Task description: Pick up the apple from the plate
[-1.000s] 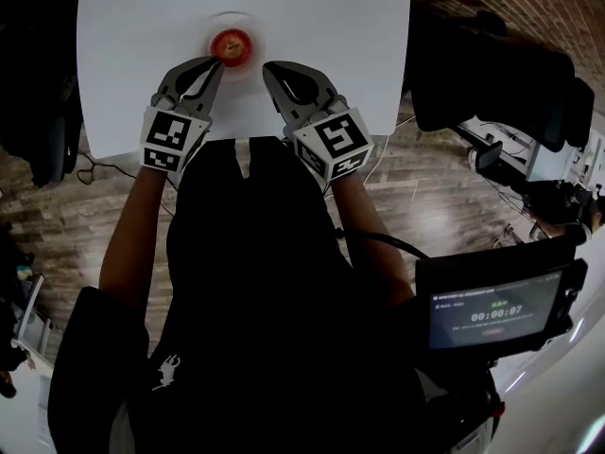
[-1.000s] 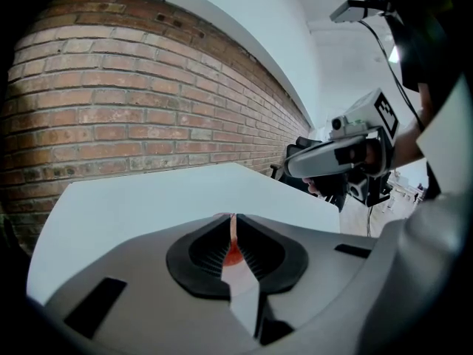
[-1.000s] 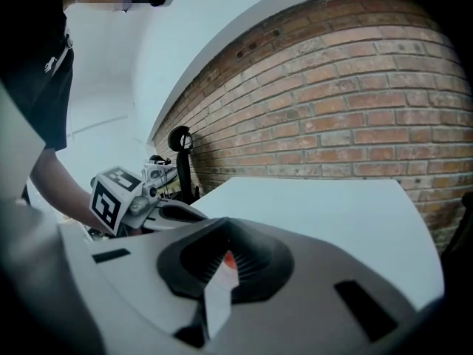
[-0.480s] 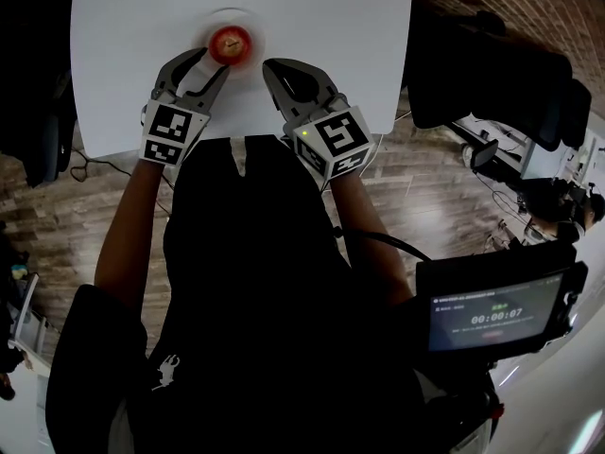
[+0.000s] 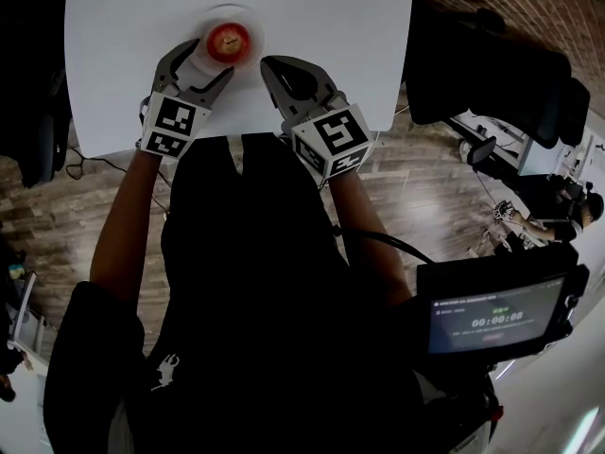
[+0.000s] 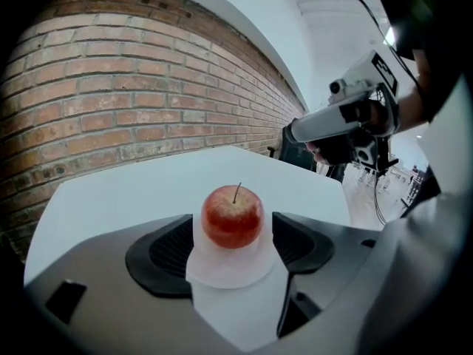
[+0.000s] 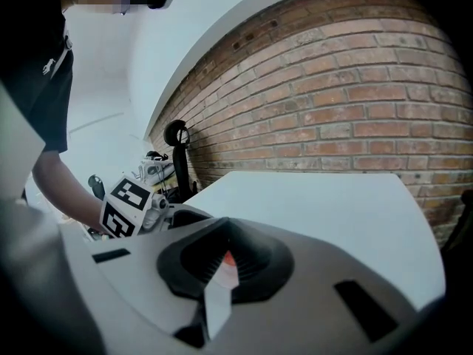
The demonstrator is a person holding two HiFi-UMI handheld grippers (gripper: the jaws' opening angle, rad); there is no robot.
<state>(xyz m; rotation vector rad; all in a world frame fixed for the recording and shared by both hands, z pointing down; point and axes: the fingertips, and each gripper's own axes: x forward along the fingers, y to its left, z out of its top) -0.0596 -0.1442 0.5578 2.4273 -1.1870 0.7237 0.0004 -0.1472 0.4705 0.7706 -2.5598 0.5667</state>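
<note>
A red apple (image 5: pixel 229 41) with a stem sits on a small white plate (image 5: pixel 251 19) near the front of the white table (image 5: pixel 331 26). My left gripper (image 5: pixel 210 57) reaches up to the plate from the near side. Its jaws are opening, and in the left gripper view the apple (image 6: pixel 233 215) stands on the plate (image 6: pixel 225 271) between the two dark pads (image 6: pixel 166 250) without touching either. My right gripper (image 5: pixel 271 66) rests just right of the plate, shut and empty. Through the slit of its jaws (image 7: pixel 222 261) a sliver of the apple (image 7: pixel 228 258) shows.
The table's near edge (image 5: pixel 236 138) runs just behind both grippers, over a wooden floor. Black chairs (image 5: pixel 492 74) stand at the table's right. A screen device (image 5: pixel 496 315) hangs at the person's right side. A brick wall (image 6: pixel 111 95) lies beyond the table.
My left gripper has moved forward and down to the plate and its jaws have spread from shut to wide, so the apple now sits between them. The right gripper has stayed put.
</note>
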